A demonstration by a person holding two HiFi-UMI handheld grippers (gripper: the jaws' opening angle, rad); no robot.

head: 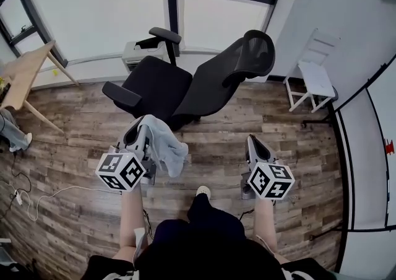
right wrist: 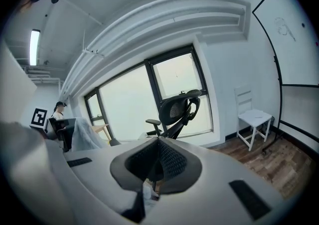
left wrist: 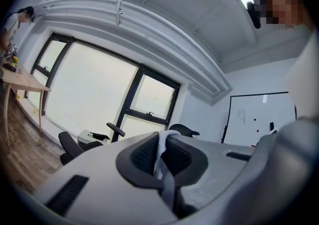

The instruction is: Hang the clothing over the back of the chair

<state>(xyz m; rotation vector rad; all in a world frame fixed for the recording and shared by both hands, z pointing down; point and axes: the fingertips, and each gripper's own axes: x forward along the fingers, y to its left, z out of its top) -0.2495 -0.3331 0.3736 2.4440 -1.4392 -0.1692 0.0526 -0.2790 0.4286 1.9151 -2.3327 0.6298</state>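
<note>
The black mesh office chair [head: 204, 80] stands by the window ahead of me, its back [head: 238, 65] leaning away to the right. A pale grey-blue garment [head: 164, 145] hangs in a bunch from my left gripper [head: 138, 131], which is shut on it. In the left gripper view a strip of the cloth [left wrist: 160, 150] shows pinched between the jaws of the left gripper [left wrist: 162, 155], with the chair [left wrist: 79, 143] beyond. My right gripper [head: 253, 144] is level with the left, its jaws together and nothing hanging from it. The right gripper [right wrist: 158, 162] looks toward the chair [right wrist: 179, 109].
A white wooden chair [head: 315, 77] stands against the right wall. A wooden table [head: 25, 74] and a seated person [head: 11, 131] are at the left. Cables [head: 31, 201] trail over the plank floor. A whiteboard [left wrist: 261, 117] hangs on the wall.
</note>
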